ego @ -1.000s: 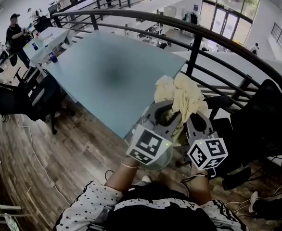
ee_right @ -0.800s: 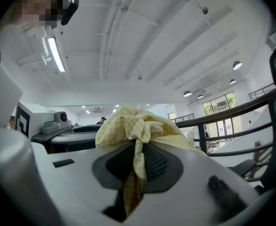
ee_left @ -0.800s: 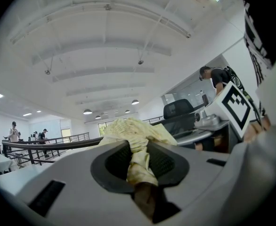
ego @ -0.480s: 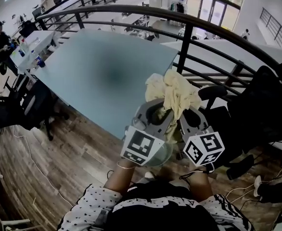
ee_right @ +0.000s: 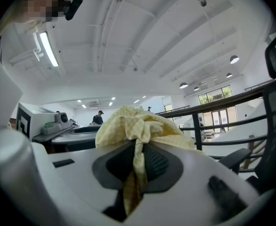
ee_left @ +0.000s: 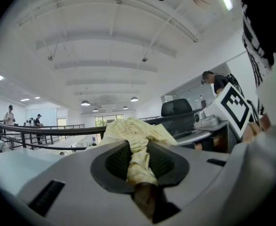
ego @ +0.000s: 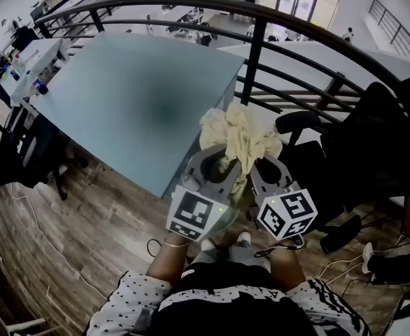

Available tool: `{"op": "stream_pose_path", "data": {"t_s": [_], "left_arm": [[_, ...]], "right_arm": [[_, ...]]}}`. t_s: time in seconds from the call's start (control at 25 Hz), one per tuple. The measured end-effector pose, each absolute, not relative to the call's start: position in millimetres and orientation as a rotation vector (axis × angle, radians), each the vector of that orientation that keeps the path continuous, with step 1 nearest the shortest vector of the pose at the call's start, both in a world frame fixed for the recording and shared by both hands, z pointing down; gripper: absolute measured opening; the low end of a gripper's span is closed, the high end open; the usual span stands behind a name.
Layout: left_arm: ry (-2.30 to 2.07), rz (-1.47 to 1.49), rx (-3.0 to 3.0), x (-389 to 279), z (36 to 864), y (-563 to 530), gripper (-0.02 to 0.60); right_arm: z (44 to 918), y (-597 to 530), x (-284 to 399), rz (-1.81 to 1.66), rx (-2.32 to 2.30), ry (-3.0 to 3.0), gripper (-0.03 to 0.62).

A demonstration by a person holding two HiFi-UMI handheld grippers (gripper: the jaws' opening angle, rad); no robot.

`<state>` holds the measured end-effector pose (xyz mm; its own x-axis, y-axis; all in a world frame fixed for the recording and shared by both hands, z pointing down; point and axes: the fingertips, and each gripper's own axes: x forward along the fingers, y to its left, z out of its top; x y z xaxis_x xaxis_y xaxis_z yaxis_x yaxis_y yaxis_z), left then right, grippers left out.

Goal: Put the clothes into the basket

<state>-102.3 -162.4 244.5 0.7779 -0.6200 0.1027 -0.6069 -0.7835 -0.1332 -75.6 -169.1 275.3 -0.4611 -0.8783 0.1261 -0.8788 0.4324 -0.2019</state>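
Observation:
A pale yellow garment (ego: 241, 137) hangs bunched between my two grippers, held up in front of the person's chest. My left gripper (ego: 215, 165) is shut on its left part, and in the left gripper view the cloth (ee_left: 134, 134) is pinched between the dark pads (ee_left: 164, 164). My right gripper (ego: 264, 168) is shut on the right part, and the cloth (ee_right: 139, 125) runs down between its pads (ee_right: 158, 164). The two grippers sit side by side, nearly touching. No basket shows in any view.
A curved black railing (ego: 261, 19) runs across ahead, with a large pale blue-green tabletop (ego: 142, 82) beyond it. A black office chair (ego: 380, 152) stands at the right. Below is wooden floor (ego: 86, 222) with cables (ego: 352, 271). People work at tables far left.
Both grippers have sunk a little together with the yellow garment, and drifted slightly left in the head view. The grip on the cloth looks the same.

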Motion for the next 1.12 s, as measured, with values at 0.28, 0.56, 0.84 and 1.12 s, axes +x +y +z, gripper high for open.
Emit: {"op": "stream_pose_path", "data": {"t_s": [0.28, 0.56, 0.84, 1.12], "left_arm": [[1.055, -0.215, -2.885, -91, 252, -168, 0.100], [1.100, -0.234, -2.890, -83, 262, -172, 0.100], [1.133, -0.255, -2.938, -73, 285, -176, 0.100], [1.132, -0.289, -2.975, -68, 305, -182, 0.100]], "right_arm": [[283, -175, -65, 0.402, 1.555, -2.676, 0.051], [294, -180, -57, 0.439, 1.509, -2.680, 0.051], [316, -182, -47, 0.490, 1.470, -2.659, 0.051], [336, -187, -43, 0.537, 1.459, -2.638, 0.051]]}}
